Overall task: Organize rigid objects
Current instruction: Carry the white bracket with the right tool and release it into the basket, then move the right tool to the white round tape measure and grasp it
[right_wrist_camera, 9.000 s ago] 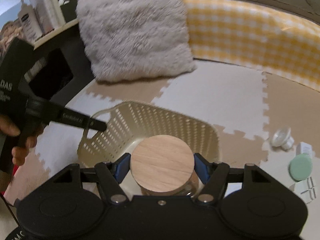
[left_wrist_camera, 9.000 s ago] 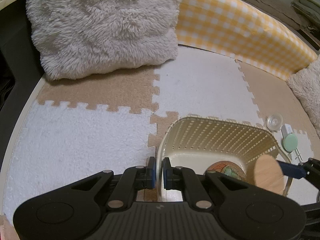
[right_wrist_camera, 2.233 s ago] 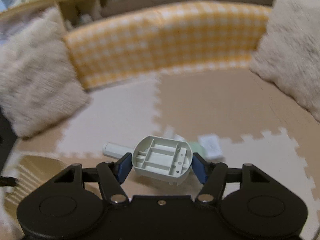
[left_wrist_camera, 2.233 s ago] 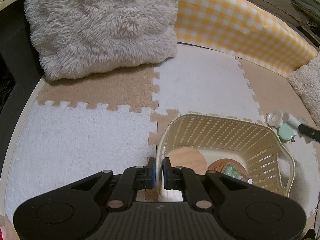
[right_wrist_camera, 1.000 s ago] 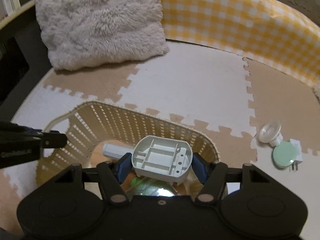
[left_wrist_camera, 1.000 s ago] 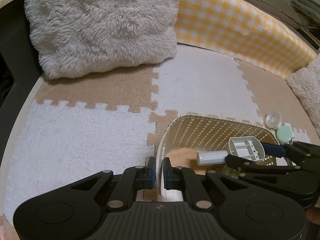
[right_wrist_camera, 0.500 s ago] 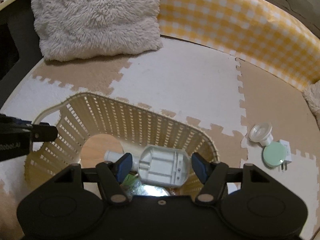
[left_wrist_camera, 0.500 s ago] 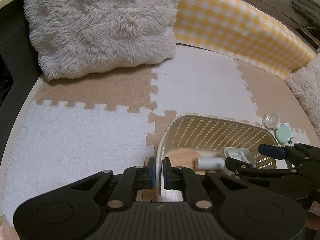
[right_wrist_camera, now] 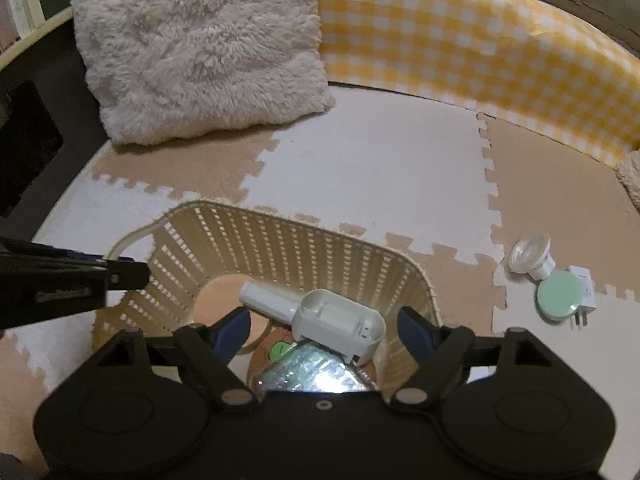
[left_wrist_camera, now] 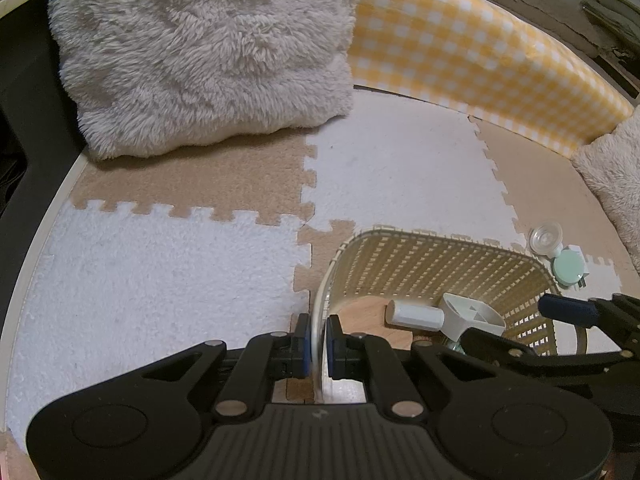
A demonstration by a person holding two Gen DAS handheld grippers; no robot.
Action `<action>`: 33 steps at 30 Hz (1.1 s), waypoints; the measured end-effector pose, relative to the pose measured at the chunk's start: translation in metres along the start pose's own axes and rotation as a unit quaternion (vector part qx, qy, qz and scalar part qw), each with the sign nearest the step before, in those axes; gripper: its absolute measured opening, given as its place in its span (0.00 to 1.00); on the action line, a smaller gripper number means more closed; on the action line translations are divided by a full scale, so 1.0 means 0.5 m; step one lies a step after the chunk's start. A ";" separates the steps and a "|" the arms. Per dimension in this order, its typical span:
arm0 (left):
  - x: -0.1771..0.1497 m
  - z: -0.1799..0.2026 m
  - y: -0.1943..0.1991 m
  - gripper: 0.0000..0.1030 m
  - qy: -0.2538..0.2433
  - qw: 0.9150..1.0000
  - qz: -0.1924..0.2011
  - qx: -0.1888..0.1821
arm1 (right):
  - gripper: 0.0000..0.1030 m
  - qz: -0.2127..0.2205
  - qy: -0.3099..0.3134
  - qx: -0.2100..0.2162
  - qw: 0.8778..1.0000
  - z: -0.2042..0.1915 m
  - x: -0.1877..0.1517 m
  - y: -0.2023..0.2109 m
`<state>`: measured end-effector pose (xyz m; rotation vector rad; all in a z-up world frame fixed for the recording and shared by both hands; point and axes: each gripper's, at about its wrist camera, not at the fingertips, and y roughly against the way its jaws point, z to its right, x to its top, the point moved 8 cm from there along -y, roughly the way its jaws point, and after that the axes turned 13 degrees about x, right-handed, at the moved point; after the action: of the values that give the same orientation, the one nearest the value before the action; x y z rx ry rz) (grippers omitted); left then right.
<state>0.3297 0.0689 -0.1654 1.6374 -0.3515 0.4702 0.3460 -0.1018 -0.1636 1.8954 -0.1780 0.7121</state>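
Your left hand-held gripper (left_wrist_camera: 316, 342) is clenching on the rim of the cream slatted basket (left_wrist_camera: 436, 258), one blue pad outside the wall and one inside, with the thin rim pinched between them. The basket is sitting on the foam puzzle-mat floor (left_wrist_camera: 168, 276), stretching ahead and to the right of that gripper.

Your right hand-held gripper (right_wrist_camera: 324, 330) is hovering over the near end of the basket (right_wrist_camera: 256, 240) with its jaws spread wide and nothing between the blue pads. Just ahead of it, between the two fingers but touching neither, the white plastic handled piece (right_wrist_camera: 320, 312) is lying inside the basket, its ribbed head toward the gripper and its cylindrical handle pointing away to the left. It is resting on a shiny foil-wrapped item (right_wrist_camera: 312, 372) and beside a round wooden lid (right_wrist_camera: 218, 300) on the basket floor. From the left wrist view the same white piece (left_wrist_camera: 448, 314) is lying to the right of the clenched gripper, partly hidden behind your right gripper's finger.

Outside the basket, ahead and to the right of your right gripper, a clear plastic cup-shaped piece (right_wrist_camera: 530, 258) and a round mint-green plug-in device (right_wrist_camera: 560, 294) are lying touching each other on the mat. A fluffy grey cushion (right_wrist_camera: 200, 48) and a yellow checked bolster (right_wrist_camera: 480, 44) are lying far ahead at the mat's edge.
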 end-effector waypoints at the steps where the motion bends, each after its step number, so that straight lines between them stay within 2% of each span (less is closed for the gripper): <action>1: 0.000 0.000 0.000 0.08 0.000 1.000 0.000 0.000 | 0.86 0.002 -0.001 0.000 1.000 0.000 -0.001 0.005; 16: -0.001 -0.004 -0.001 0.08 -0.002 1.000 0.000 0.002 | 0.95 0.056 -0.015 0.034 0.998 0.007 0.001 0.125; 26: -0.001 -0.003 -0.001 0.08 -0.003 1.000 0.000 0.004 | 1.00 0.109 -0.023 0.012 0.994 0.068 0.009 0.224; 33: -0.001 -0.005 -0.001 0.08 -0.004 1.000 0.000 0.004 | 1.00 0.143 -0.030 -0.028 0.989 0.152 -0.002 0.262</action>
<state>0.3294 0.0712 -0.1658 1.6476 -0.3562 0.4671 0.3184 -0.2256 -0.0809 1.8570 -0.5124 0.8327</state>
